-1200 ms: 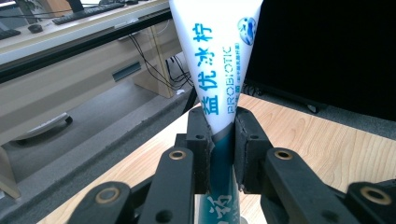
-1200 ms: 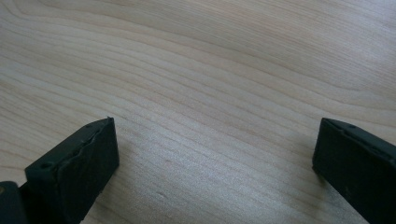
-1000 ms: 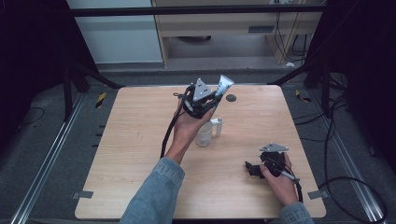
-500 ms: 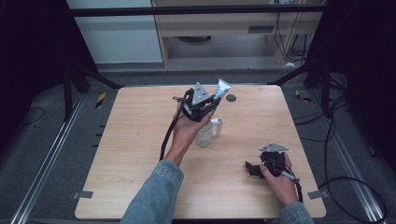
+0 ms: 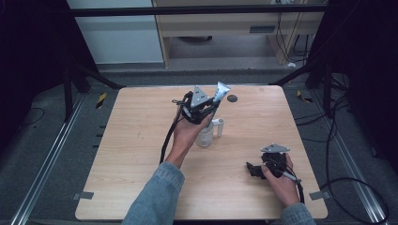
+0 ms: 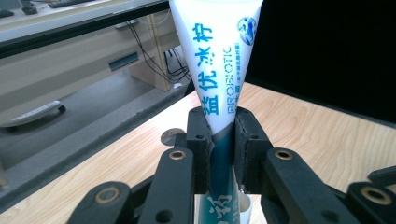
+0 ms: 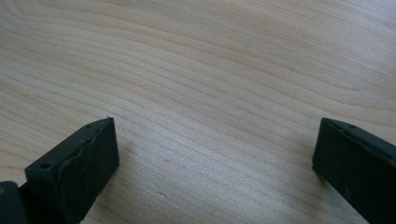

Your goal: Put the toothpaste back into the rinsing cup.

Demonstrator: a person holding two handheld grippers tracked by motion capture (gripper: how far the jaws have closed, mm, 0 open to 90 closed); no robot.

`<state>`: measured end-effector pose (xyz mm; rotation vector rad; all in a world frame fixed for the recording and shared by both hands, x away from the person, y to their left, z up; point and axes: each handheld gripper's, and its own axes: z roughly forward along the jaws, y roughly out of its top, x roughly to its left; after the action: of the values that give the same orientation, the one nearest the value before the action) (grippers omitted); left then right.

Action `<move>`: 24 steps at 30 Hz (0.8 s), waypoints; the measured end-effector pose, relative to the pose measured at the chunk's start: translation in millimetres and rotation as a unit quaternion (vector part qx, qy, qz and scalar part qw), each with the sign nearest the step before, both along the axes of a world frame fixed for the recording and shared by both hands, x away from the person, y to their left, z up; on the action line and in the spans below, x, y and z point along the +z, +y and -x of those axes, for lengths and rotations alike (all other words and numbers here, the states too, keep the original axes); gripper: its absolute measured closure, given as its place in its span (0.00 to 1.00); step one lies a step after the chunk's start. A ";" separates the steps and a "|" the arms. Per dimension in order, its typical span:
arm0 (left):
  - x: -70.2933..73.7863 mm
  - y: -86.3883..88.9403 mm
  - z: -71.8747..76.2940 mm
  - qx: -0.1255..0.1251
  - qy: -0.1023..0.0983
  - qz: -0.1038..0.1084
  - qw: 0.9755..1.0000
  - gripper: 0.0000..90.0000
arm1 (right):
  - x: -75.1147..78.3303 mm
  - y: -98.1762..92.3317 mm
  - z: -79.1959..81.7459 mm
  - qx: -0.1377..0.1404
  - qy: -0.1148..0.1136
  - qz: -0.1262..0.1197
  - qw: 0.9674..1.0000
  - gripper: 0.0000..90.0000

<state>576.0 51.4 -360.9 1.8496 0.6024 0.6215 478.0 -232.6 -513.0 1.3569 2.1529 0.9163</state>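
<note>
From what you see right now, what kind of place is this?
Probably a lab or workshop set up for recording. A bare wooden table stands between dark metal frame rails, loose cables run over the grey floor, and a workbench stands behind.

The tube [image 6: 215,56] looks glossy, smooth plastic (printed white and teal). The table [image 7: 233,93] is matt pale wood; the pads [image 6: 198,140] are dull black rubber.

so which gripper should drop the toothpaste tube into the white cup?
Left. The left gripper is already clamped on the toothpaste tube, held just above the white cup. The right gripper rests open on the table, apart from both.
</note>
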 end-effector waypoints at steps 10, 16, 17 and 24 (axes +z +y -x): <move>-11.7 0.8 -1.1 0.000 0.009 0.001 1.000 0.87 | 0.0 0.0 0.0 0.000 0.000 0.000 1.000 0.01; -17.2 2.1 -1.8 0.000 0.011 -0.003 1.000 0.87 | 0.0 0.0 0.0 0.000 0.000 0.000 1.000 0.01; -18.3 2.4 -2.1 0.001 0.012 -0.003 1.000 0.87 | 0.0 0.0 0.0 0.000 0.000 0.000 1.000 0.01; -24.8 1.1 -0.4 -0.005 0.013 -0.007 1.000 0.87 | 0.0 0.1 0.1 0.000 0.001 -0.001 1.000 0.01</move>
<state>576.5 52.6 -385.7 1.8753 0.6080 0.5972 477.9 -232.5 -513.1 1.3590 2.1530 0.9168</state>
